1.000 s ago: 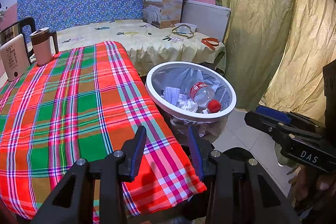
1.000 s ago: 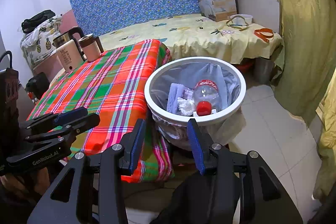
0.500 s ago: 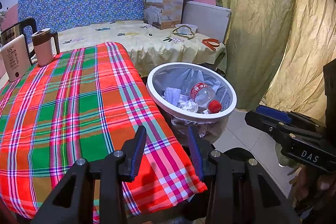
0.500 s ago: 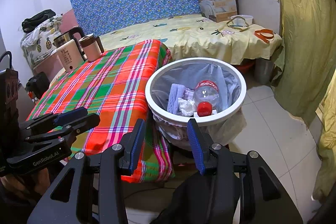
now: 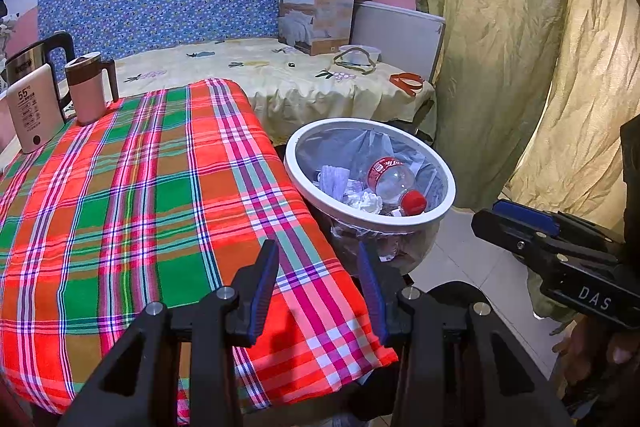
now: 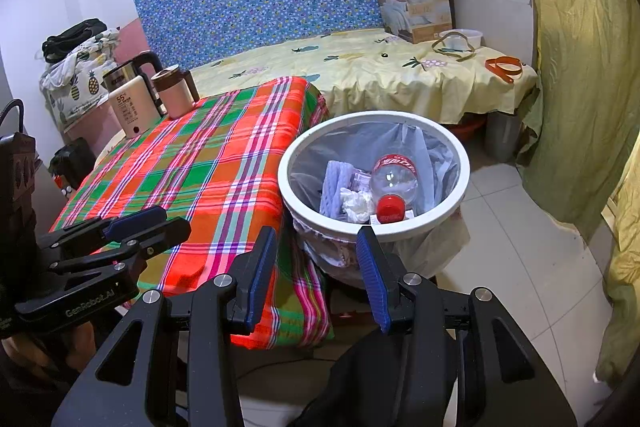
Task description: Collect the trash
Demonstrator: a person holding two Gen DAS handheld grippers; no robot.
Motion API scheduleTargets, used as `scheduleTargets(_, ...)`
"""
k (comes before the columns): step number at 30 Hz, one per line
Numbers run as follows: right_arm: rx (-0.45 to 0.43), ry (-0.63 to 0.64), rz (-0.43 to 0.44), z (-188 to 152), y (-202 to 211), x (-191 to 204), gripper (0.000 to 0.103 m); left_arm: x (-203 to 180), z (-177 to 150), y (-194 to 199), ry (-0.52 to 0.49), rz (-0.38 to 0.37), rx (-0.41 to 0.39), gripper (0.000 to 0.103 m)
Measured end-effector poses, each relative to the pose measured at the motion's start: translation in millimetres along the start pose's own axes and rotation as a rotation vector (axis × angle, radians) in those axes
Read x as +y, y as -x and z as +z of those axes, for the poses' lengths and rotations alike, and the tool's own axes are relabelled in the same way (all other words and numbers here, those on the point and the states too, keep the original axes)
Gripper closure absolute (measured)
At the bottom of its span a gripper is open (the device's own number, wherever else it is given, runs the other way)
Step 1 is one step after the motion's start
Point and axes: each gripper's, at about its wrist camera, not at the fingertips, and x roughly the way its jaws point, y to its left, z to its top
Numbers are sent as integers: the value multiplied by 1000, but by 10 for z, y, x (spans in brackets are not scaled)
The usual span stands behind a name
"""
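Plaid cloth (image 5: 132,195) is covering the bench (image 6: 192,171) and hanging loose over its near corner, so if you are sweeping low there, a finger could be snagging the fabric and dragging the mug (image 5: 86,87) and kettle (image 6: 128,75) at the far end. The white-rimmed bin (image 6: 374,227) is standing just beside the bench, and a careless knock on its rim could be tipping it and spilling what is already lying inside: the plastic bottle (image 6: 390,183) with its red cap, the crumpled tissue (image 6: 356,203) and wrappers. Your left gripper (image 5: 318,283) and right gripper (image 6: 316,275) are both hovering open and holding nothing, so no trash is showing on the cloth for you to be reaching after.
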Motion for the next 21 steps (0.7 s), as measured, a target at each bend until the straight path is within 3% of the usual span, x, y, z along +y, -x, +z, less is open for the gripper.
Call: scheduleTargets(21, 3, -2, 1, 10, 1, -2, 59, -24, -25, -22, -6, 18, 1, 61)
